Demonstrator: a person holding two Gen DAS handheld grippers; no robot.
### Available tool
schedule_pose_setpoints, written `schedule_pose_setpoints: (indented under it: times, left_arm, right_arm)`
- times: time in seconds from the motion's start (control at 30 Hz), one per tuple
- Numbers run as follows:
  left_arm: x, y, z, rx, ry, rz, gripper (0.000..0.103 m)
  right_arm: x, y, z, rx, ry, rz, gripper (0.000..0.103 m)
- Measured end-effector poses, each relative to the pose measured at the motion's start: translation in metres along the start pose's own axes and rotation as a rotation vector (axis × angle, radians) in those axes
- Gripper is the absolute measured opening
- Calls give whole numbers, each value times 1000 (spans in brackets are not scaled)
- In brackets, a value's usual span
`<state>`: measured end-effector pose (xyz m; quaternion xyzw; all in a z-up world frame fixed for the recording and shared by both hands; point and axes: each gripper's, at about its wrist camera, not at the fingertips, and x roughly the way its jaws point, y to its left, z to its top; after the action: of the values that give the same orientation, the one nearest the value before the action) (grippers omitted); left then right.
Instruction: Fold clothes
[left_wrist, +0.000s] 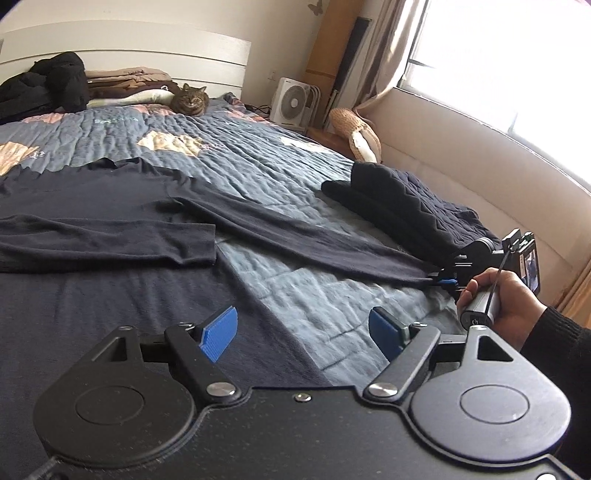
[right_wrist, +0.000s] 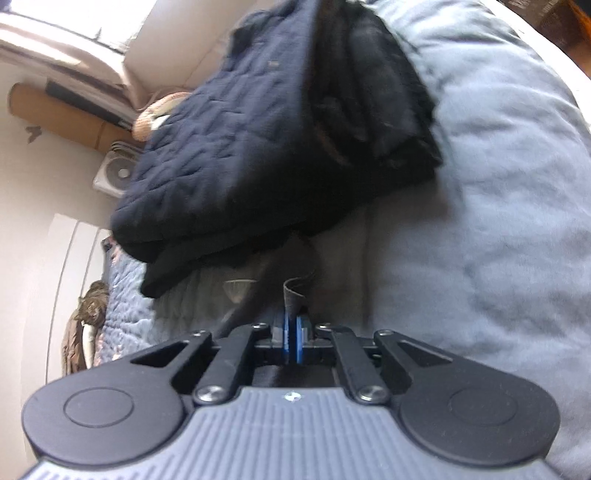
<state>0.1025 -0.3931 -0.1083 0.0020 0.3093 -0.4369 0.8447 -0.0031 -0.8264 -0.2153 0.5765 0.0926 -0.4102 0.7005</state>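
A dark navy long-sleeved top (left_wrist: 92, 206) lies spread flat on the bed, one sleeve folded across its body and the other sleeve (left_wrist: 303, 236) stretched out to the right. My left gripper (left_wrist: 303, 328) hovers open over the top's lower edge, nothing between its blue pads (left_wrist: 219, 332). In the left wrist view my right gripper (left_wrist: 445, 282), held by a hand (left_wrist: 506, 299), sits at the end of the stretched sleeve. The right wrist view shows that gripper (right_wrist: 293, 332) shut on the sleeve cuff (right_wrist: 295, 295), a strip of dark cloth sticking up between the pads.
A stack of folded dark clothes (left_wrist: 402, 206) (right_wrist: 258, 155) lies on the bed's right side, just past the right gripper. A cat (left_wrist: 190, 99) sits by the headboard beside piled clothes (left_wrist: 48, 85). The blue-grey quilt (left_wrist: 258, 155) covers the bed; a fan (left_wrist: 293, 101) and a window stand right.
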Motion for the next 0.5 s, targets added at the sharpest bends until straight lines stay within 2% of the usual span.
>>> schedule_pose_setpoints:
  times: [0.1, 0.23, 0.4, 0.5]
  left_arm:
    - [-7, 7, 5, -4, -14, 19, 77]
    - [-23, 27, 16, -30, -50, 52, 77]
    - [-45, 62, 28, -107, -100, 103, 77]
    - [-60, 86, 33, -154, -116, 149, 78]
  right_arm:
    - [-6, 22, -5, -70, -13, 48, 4]
    - [-14, 67, -29, -191, 12, 132, 4]
    - [-20, 143, -78, -358, 69, 251, 4]
    - [-27, 193, -119, -457, 124, 332, 4]
